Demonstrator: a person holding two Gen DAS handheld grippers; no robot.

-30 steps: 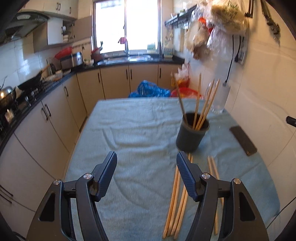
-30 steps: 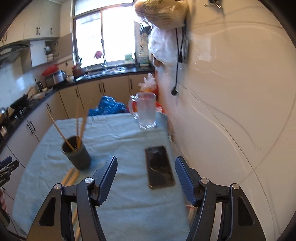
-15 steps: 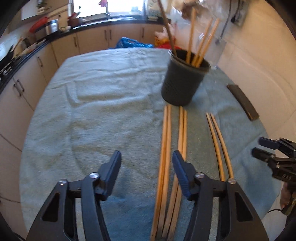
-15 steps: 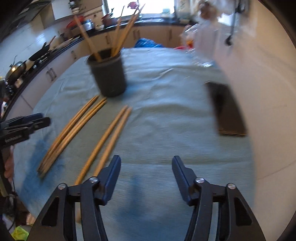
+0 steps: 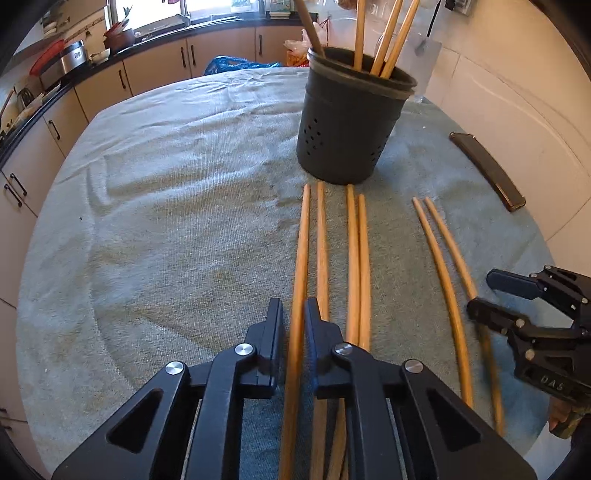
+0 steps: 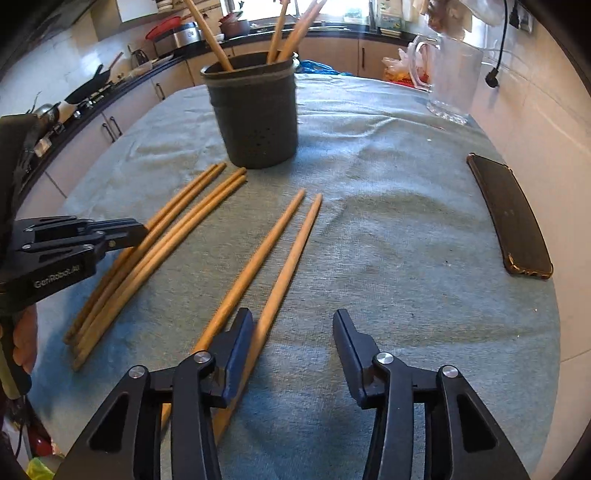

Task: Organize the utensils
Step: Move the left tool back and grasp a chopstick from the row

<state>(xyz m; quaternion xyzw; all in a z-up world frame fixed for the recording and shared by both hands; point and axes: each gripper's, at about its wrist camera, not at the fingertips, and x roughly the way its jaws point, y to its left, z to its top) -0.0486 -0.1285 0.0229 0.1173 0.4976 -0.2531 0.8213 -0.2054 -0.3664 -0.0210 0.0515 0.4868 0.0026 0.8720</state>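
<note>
**Left Gripper Closing on One Chopstick, Right Gripper Spread Wide**

On the desk (image 5: 155, 206), covered by a pale blue-green cloth, six loose wooden chopsticks are lying flat, their long axes all running from the near edge toward the dark utensil holder (image 5: 347, 122), tips pointing at it. The holder is standing upright with several more chopsticks (image 6: 291, 33) leaning out of its top at slants.

The left hand-held gripper (image 5: 293, 321) is sitting low over the nearest group of four sticks, its jaws drawn narrow around the leftmost chopstick (image 5: 301, 258), which is running straight up between the pads along the gripper's own axis. Whether the pads are actually pressing the wood cannot be told for certain, though the gap is barely wider than the stick. The remaining three chopsticks (image 5: 356, 258) of that group are lying just to the right, parallel and nearly touching one another.

The right hand-held gripper (image 6: 293, 332) is holding nothing, its jaws spread wide. Its left finger (image 6: 236, 343) is resting between the separate pair of chopsticks (image 6: 258, 258), which are angling slightly rightward toward their far ends.

A dark phone (image 6: 509, 218) is lying flat near the wall, well apart from the sticks, and a clear glass pitcher (image 6: 450, 81) is standing beyond it.
</note>
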